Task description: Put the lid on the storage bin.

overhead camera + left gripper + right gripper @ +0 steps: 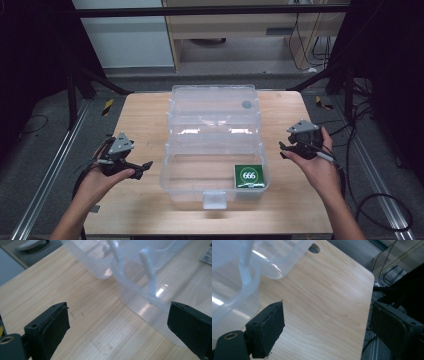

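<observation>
A clear plastic storage box [172, 170] stands open in the middle of the wooden table [145, 112], its lid [214, 100] folded back behind it. Inside, at the front right corner, lies a green card pack [248, 176] marked 666. My left gripper [146, 167] hovers left of the box, open, with nothing between its jaws; in the left gripper view the box wall [140, 297] lies just ahead. My right gripper [284, 149] is held to the right of the box, also open and empty, with the box's rounded edge [244, 282] at the left of its view.
The table's right edge [368, 305] runs close beside the right gripper, with cables and dark floor [392, 267] past it. Metal rails [55, 165] flank the table. A white latch [214, 200] sticks out at the box's front.
</observation>
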`<state>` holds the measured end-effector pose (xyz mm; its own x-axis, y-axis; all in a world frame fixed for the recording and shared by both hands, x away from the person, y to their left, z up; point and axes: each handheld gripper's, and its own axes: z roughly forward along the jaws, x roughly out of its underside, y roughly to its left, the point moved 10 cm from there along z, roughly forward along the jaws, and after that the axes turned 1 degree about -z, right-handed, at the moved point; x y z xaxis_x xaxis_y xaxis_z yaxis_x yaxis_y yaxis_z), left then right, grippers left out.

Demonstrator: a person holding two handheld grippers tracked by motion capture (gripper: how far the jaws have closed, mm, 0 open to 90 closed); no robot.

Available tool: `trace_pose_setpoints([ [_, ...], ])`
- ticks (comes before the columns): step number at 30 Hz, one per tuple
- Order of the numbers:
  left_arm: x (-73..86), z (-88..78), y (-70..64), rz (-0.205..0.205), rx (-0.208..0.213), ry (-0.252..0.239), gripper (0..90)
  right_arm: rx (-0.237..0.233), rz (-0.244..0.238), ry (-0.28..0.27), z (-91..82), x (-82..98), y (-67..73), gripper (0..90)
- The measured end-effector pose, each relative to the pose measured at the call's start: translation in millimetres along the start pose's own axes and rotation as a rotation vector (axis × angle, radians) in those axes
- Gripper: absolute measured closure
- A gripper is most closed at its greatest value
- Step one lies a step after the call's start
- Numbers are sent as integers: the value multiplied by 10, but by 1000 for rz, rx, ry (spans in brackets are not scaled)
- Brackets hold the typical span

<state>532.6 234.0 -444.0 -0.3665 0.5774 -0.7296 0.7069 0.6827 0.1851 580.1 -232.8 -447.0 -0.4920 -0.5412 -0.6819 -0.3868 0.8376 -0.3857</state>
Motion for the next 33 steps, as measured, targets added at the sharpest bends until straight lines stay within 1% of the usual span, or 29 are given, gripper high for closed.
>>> trace_pose_setpoints([
  [1,-44,-10,-30,24,6,11,37,-5,-14,-2,-29,-45,-14,133],
  [2,-67,-12,-47,35,9,18,37,-14,-34,0,-76,-113,-35,147],
  [3,-67,-12,-47,35,9,18,37,-14,-34,0,-76,-113,-35,147],
  [4,-135,-20,-100,67,17,34,36,-35,-65,-2,-140,-216,-56,158],
  [7,-229,-31,-163,99,27,39,35,-52,-102,0,-220,-345,-76,187],
  [8,-229,-31,-163,99,27,39,35,-52,-102,0,-220,-345,-76,187],
  [9,-267,-36,-195,112,39,44,35,-76,-141,3,-276,-436,-51,207],
  [10,-300,-41,-222,120,43,43,35,-88,-154,1,-302,-476,-33,222],
  [11,-347,-51,-271,139,54,43,35,-110,-167,0,-329,-512,-3,241],
  [12,-363,-60,-304,149,58,49,36,-126,-175,-8,-344,-544,22,249],
  [13,-363,-60,-304,149,58,49,36,-126,-175,-8,-344,-544,22,249],
  [14,-394,-91,-381,181,63,61,38,-150,-217,-13,-400,-623,75,267],
  [16,-420,-136,-444,210,63,72,43,-168,-259,-13,-456,-689,121,296],
  [17,-431,-148,-482,215,74,72,44,-174,-272,-16,-487,-725,143,307],
  [18,-431,-148,-482,215,74,72,43,-174,-272,-16,-487,-725,143,307],
  [19,-448,-172,-538,230,89,76,43,-183,-281,-23,-508,-755,163,322],
  [21,-481,-209,-627,243,110,77,45,-210,-306,-35,-560,-834,229,361],
  [22,-504,-227,-711,257,132,78,52,-222,-339,-45,-576,-900,282,390],
  [23,-510,-228,-750,267,138,80,54,-231,-351,-44,-579,-922,313,411],
  [24,-510,-228,-750,267,138,80,54,-231,-351,-44,-579,-922,313,411],
  [25,-513,-213,-840,290,160,87,55,-233,-384,-48,-564,-975,361,434],
  [26,-516,-201,-879,299,166,89,59,-242,-401,-50,-553,-1002,392,449],
  [28,-517,-170,-954,307,183,94,59,-252,-418,-52,-528,-1052,436,459],
  [29,-515,-154,-997,313,198,101,56,-263,-428,-55,-512,-1082,470,467],
  [30,-515,-154,-997,313,198,101,56,-272,-442,-55,-496,-1111,497,471],
  [31,-517,-123,-1068,330,214,103,56,-282,-454,-56,-476,-1151,533,484],
  [33,-504,-95,-1140,342,234,111,56,-304,-474,-56,-455,-1212,596,503],
])
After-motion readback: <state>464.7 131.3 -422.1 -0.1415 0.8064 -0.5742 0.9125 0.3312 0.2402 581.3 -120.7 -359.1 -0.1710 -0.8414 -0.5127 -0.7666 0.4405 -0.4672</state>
